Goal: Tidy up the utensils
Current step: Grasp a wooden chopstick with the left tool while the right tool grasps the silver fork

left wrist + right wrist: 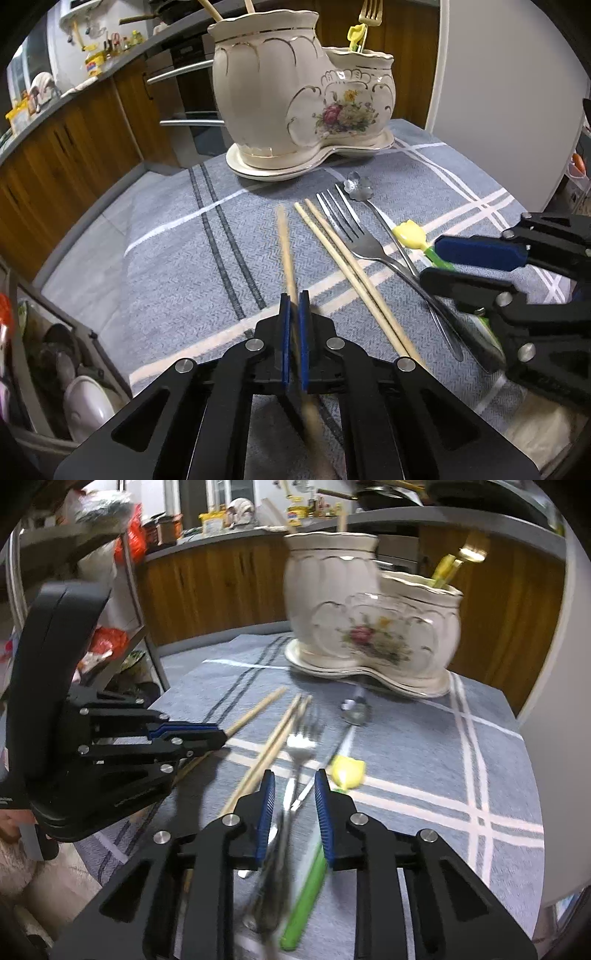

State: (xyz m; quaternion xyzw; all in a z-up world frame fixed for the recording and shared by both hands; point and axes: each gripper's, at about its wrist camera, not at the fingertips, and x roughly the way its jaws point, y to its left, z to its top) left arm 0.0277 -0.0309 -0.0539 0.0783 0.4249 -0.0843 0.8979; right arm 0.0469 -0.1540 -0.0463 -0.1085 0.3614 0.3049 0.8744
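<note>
My left gripper is shut on one wooden chopstick, whose tip points toward the cream floral ceramic holder. Two more chopsticks, a steel fork, a flower-bowled spoon and a yellow tulip utensil with a green handle lie on the cloth. My right gripper stands narrowly open over the fork, with the fork, spoon and green handle between its pads, which do not visibly press. The holder has sticks in its tall part and a gold fork in its low part.
A grey checked cloth covers the table. Wooden kitchen cabinets under a cluttered counter run behind. A dish rack with bowls sits low at the left. A white panel stands at the right, a shelf with bags further left.
</note>
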